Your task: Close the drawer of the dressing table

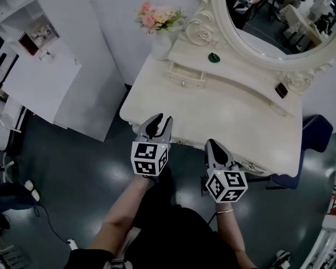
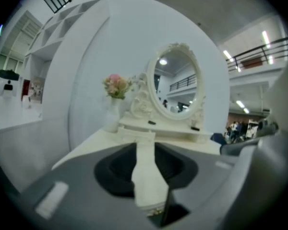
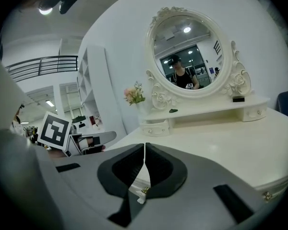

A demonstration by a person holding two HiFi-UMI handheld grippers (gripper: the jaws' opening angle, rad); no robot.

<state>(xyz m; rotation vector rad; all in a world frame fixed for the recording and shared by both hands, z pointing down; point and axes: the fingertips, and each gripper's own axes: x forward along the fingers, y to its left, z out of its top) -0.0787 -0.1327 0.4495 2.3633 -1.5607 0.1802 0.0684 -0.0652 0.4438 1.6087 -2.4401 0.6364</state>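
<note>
The cream dressing table (image 1: pixel 224 114) fills the upper middle of the head view. A small drawer (image 1: pixel 185 77) at the left end of its raised shelf stands slightly out; it also shows as the small drawer (image 3: pixel 156 127) ahead of the right gripper. My left gripper (image 1: pixel 158 121) hovers at the table's front left edge, its jaws parted and nothing between them (image 2: pixel 145 145). My right gripper (image 1: pixel 213 145) hangs just off the front edge, beside the left one. Its jaws meet at the tips and hold nothing (image 3: pixel 144 145). Small knobs (image 1: pixel 252 166) dot the table's front face below it.
An oval mirror (image 1: pixel 280 15) stands at the back of the table, with a vase of pink flowers (image 1: pixel 159 24) at its left. A small green thing (image 1: pixel 214 58) and a black one (image 1: pixel 281 90) lie on the shelf. White shelving (image 1: pixel 39 66) stands left, a blue seat (image 1: pixel 316 133) right.
</note>
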